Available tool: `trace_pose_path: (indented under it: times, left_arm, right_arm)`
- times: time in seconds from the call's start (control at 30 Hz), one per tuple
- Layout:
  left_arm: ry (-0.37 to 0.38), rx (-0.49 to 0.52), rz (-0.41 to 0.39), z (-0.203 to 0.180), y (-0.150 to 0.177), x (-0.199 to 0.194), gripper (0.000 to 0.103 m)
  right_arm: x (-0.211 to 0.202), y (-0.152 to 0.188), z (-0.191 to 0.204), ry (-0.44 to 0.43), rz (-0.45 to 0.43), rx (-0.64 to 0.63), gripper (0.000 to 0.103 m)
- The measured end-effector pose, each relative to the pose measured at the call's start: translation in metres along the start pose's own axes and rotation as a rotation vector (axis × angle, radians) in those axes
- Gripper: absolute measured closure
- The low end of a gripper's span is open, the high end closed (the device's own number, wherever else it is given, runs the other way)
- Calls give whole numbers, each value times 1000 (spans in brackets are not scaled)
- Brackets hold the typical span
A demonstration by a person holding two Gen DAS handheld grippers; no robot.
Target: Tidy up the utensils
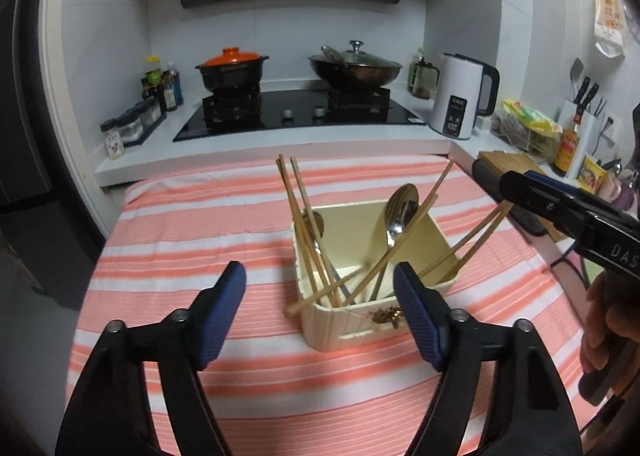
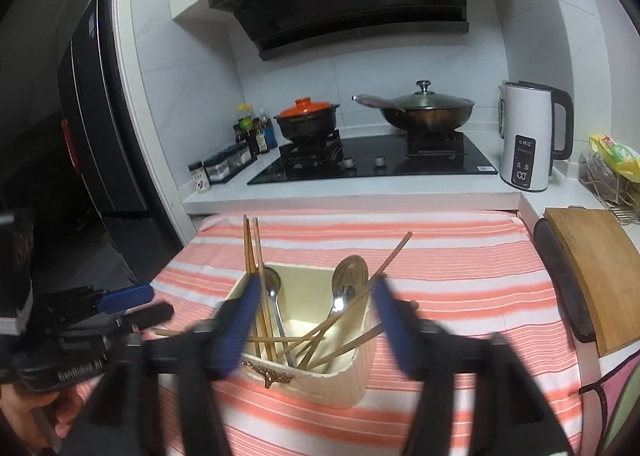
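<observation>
A cream ribbed box stands on a pink-and-white striped cloth. Several wooden chopsticks and two metal spoons lean in it at mixed angles. My left gripper hovers open just in front of the box, touching nothing. My right gripper is motion-blurred; its jaws stand wide and empty on the near side of the box. Each gripper shows in the other's view: the right gripper at the right edge, the left gripper at the left, each held by a hand.
Behind the table runs a white counter with a black hob, an orange-lidded pot, a lidded wok and a white kettle. Spice jars stand at the left. A wooden cutting board lies at the right. A dark fridge stands at the left.
</observation>
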State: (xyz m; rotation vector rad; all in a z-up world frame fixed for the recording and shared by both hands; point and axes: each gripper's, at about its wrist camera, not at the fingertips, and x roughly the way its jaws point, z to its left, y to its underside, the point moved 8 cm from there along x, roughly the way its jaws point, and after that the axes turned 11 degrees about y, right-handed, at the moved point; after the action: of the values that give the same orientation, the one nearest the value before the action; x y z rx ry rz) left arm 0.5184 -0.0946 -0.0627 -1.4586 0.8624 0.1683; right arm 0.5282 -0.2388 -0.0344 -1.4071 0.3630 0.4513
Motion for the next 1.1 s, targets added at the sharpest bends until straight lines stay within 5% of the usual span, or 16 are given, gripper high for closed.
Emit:
trace_pose_path:
  times: [0.4,0.7,0.93,1.1]
  left_arm:
    - [-146,90,-86,-19,12,-62,0]
    - [-138,25,-147,-43,60,-144,0]
    - [-260,-45,-185,-41,70,-186,0]
    - [-337,-43,-136,-44,80,-195,0]
  right_arm:
    - [-77,18,8,66,-61,-81,18]
    - [-150,65,0,203,-14,-100,0]
    - [-192,85,8,228,1,-129,0]
    - [-209,84,11,189,-1,-99,0]
